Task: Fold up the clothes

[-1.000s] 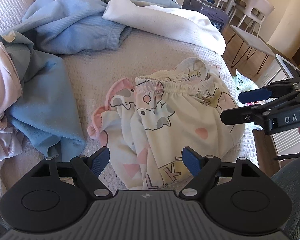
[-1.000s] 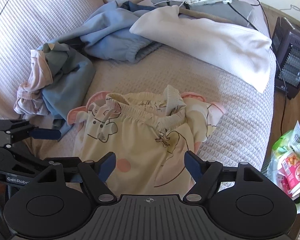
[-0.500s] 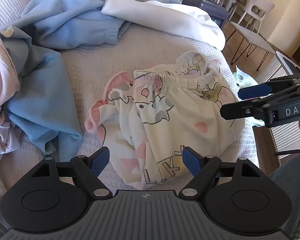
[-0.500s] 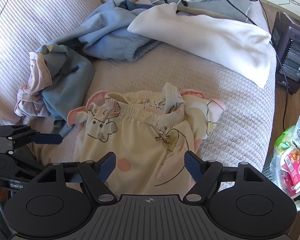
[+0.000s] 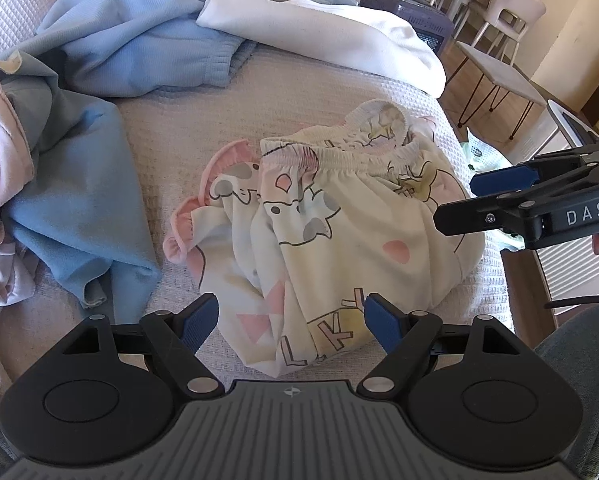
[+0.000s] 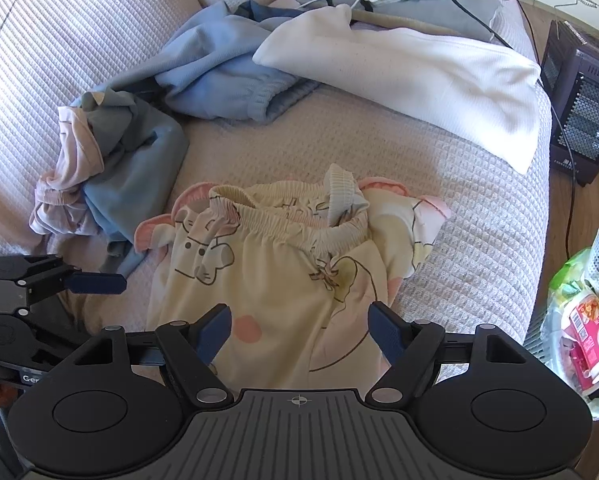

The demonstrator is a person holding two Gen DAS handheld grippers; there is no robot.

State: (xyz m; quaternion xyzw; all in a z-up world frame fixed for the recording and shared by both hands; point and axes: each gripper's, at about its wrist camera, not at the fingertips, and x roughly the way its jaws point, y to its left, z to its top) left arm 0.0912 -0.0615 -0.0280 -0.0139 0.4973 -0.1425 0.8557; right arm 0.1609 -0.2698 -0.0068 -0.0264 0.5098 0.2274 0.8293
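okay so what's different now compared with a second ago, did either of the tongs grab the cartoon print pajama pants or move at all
Nothing was grabbed. The left tongs eased slightly forward over the near end of the pajama pants, and the right tongs crept forward a touch too. Both are open and empty, as before. The pants lie bunched in the same spot on the bed cover, and the blue clothes and white garment have not shifted.

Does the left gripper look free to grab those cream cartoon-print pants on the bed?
Probably yes. The left gripper is open just above the near edge of the cream cartoon-print pants, with nothing between them; the right gripper is off to one side.
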